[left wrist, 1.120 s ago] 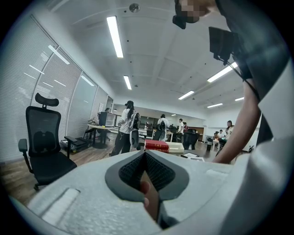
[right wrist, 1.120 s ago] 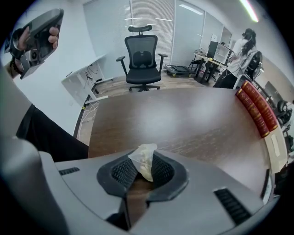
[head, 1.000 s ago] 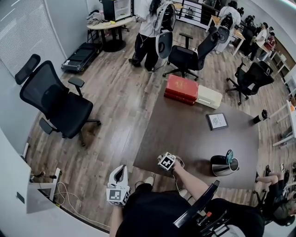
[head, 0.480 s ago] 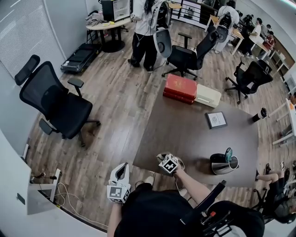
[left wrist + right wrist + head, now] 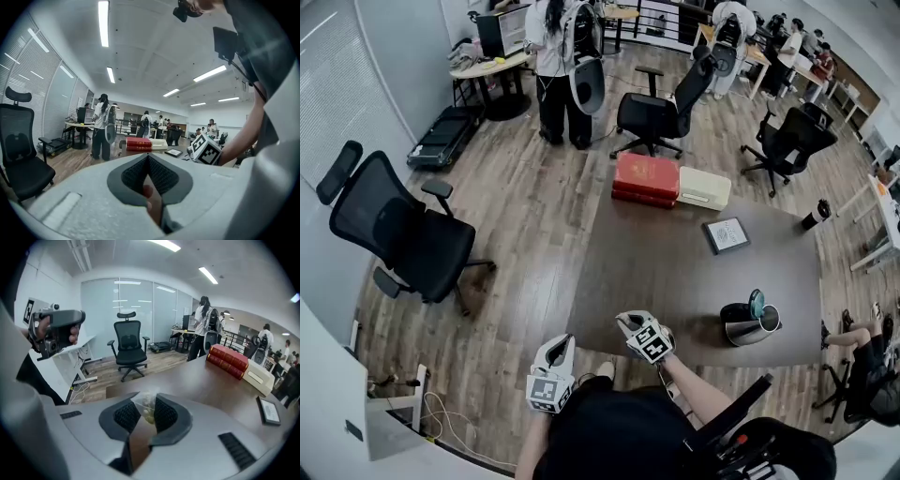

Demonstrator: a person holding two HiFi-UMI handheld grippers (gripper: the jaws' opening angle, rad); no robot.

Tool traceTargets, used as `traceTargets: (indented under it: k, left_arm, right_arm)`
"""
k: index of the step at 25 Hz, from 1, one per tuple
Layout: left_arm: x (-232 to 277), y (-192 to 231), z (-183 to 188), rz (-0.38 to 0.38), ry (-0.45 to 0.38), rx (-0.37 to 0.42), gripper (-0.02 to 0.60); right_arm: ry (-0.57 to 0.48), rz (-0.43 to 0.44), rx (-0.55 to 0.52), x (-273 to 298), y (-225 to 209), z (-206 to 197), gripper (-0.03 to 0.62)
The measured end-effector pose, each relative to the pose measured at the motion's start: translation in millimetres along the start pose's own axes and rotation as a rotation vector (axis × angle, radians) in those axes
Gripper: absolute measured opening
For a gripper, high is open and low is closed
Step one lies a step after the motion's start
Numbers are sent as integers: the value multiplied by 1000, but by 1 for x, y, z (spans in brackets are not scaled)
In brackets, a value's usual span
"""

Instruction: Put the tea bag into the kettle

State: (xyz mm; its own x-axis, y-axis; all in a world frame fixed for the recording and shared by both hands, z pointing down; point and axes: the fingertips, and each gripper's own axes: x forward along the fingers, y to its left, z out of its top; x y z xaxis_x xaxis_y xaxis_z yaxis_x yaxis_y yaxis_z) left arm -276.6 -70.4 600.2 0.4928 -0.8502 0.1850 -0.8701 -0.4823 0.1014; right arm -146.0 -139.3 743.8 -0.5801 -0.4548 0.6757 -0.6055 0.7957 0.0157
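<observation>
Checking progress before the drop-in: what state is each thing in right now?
kettle, upright, lid raised
tea bag, held, outside kettle
right gripper, shut on tea bag
left gripper, shut, empty
red books, closed, stacked

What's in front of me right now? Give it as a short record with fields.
Surface: dark brown table
Right hand-held gripper: shut on tea bag, at the table's near edge
Left hand-held gripper: shut, empty, over the floor off the table's near left corner
Kettle: on the table's right side, lid up, apart from both grippers
Far end: red books beside a cream box
Task state: tea bag not yet in kettle
</observation>
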Motion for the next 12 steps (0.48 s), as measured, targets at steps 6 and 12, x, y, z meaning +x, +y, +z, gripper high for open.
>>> traceTargets:
  k: [6,12]
  left_arm:
    - [22,-21,-3,-91,33,18,3]
    - [40,-50,-5,-196,61,29,3]
  right_arm:
    - [-139,-38,128,-42,-8,22,60]
    - [-276,-111,178,-90,-12,42,60]
